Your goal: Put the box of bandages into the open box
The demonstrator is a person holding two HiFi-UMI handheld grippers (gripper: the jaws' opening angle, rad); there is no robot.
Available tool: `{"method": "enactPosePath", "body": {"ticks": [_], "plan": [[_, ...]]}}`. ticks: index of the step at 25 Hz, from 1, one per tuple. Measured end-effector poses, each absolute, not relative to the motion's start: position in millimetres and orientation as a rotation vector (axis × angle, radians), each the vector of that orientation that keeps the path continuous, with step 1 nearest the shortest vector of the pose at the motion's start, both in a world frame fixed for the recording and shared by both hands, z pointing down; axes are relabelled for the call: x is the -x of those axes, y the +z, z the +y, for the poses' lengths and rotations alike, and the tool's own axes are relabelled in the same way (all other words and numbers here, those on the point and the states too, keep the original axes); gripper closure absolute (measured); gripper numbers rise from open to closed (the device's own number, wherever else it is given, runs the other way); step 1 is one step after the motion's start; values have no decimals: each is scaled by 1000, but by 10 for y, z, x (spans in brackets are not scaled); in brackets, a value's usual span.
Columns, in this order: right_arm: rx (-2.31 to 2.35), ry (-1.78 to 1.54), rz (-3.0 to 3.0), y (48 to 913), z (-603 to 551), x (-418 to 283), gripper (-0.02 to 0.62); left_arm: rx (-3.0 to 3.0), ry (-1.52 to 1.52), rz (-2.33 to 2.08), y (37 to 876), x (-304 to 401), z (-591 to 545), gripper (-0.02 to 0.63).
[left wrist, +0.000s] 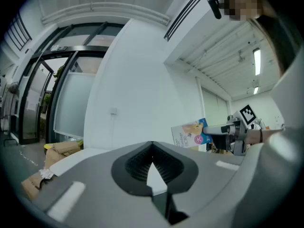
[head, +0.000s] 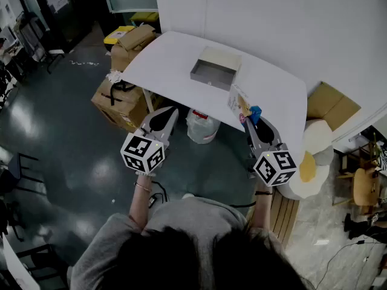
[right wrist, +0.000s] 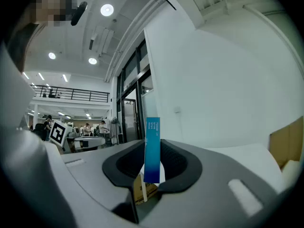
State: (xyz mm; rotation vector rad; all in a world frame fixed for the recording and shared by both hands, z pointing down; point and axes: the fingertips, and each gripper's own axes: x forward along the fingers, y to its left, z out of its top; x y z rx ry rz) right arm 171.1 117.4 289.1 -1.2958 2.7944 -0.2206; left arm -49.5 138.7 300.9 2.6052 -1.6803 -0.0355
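Note:
An open grey box (head: pixel 214 69) sits on the white table (head: pixel 175 56), toward its far side. The box of bandages (head: pixel 239 103), white with a picture and a blue end, stands upright above the table's near edge, with my right gripper (head: pixel 248 120) shut on it. In the right gripper view its narrow blue edge (right wrist: pixel 152 146) is clamped between the jaws. My left gripper (head: pixel 169 115) hovers off the table's near left edge, shut and holding nothing. The left gripper view shows the bandage box (left wrist: pixel 189 133) in the right gripper (left wrist: pixel 219 129), over to the right.
Cardboard boxes (head: pixel 123 99) are stacked on the floor left of the table. A white plastic bag (head: pixel 201 126) lies under it. A white rounded seat (head: pixel 311 162) and more cardboard (head: pixel 329 106) stand at the right. A white wall (head: pixel 290 23) backs the table.

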Motion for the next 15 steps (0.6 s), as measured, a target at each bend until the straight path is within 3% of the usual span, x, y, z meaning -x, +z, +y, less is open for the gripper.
{"method": "enactPosePath", "body": {"ticks": [15], "plan": [[1313,-233,2785,2934,1129,-1781,491,-2599,-39,-1687,3045,443,1354,612]]}}
